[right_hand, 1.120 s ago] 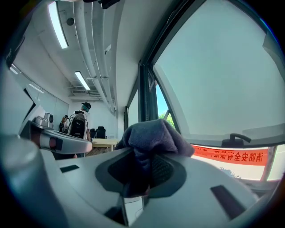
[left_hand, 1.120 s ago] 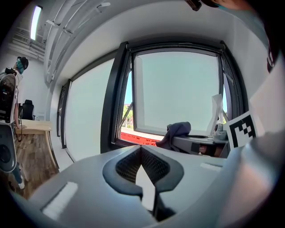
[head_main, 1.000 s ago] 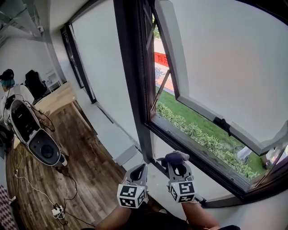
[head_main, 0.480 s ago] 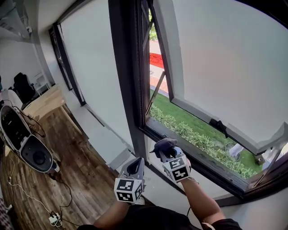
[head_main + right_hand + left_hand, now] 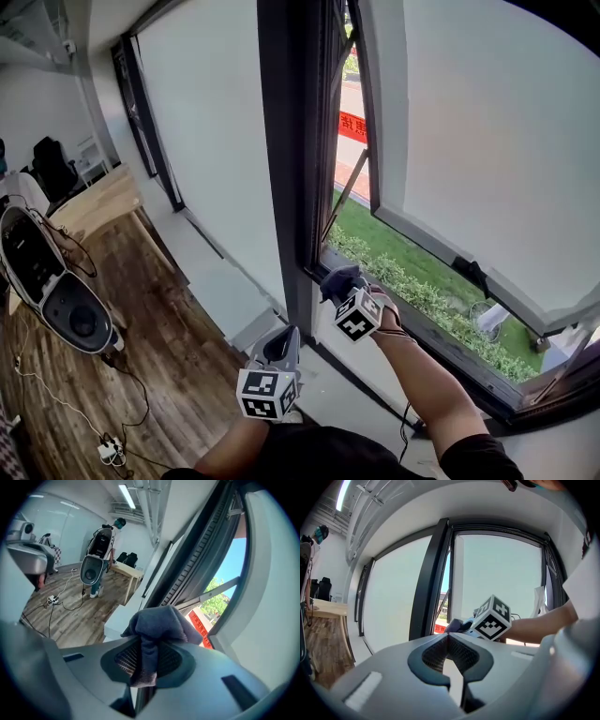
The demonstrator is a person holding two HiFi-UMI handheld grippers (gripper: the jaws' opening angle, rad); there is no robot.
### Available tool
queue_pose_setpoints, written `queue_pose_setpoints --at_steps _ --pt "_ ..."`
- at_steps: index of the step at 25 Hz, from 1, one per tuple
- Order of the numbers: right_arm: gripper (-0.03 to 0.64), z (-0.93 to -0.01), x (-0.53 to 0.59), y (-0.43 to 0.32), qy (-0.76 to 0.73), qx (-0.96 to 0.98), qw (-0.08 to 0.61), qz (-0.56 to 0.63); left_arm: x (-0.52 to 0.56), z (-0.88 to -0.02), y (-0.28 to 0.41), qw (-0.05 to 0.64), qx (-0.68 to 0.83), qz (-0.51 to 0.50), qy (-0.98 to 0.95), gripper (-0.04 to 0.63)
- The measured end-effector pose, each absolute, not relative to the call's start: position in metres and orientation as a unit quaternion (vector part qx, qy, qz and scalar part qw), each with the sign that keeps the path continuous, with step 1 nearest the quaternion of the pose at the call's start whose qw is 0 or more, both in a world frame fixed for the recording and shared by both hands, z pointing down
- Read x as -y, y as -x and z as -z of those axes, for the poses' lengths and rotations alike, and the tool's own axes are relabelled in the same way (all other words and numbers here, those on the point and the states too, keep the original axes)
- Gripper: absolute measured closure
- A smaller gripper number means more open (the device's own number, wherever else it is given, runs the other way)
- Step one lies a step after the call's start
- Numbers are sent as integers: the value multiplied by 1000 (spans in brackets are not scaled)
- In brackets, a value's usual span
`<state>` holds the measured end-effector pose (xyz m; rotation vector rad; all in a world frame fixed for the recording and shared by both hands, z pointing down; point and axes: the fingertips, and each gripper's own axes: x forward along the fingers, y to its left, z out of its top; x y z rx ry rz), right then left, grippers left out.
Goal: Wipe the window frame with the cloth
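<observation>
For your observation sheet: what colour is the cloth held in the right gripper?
The cloth is dark bluish grey; the right gripper view shows it best.

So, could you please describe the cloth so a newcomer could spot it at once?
Start at the dark window frame beside the open pane, and follow it down to its lower corner. There the right gripper holds a bunched grey-blue cloth in its tongs; it is the only soft, crumpled thing by the hard frame.
</observation>
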<state>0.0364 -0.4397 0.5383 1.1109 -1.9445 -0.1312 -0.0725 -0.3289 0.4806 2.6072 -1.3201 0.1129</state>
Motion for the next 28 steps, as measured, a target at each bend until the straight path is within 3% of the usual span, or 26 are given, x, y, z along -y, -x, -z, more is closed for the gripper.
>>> queue_pose_setpoints --at_steps 19,28 --pt "535 -586 526 -31 -445 736 507 61 379 -484 121 119 477 -18 -871 586" --pt "486 -598 544 -26 -428 745 511 18 390 -488 131 121 487 -20 -865 586"
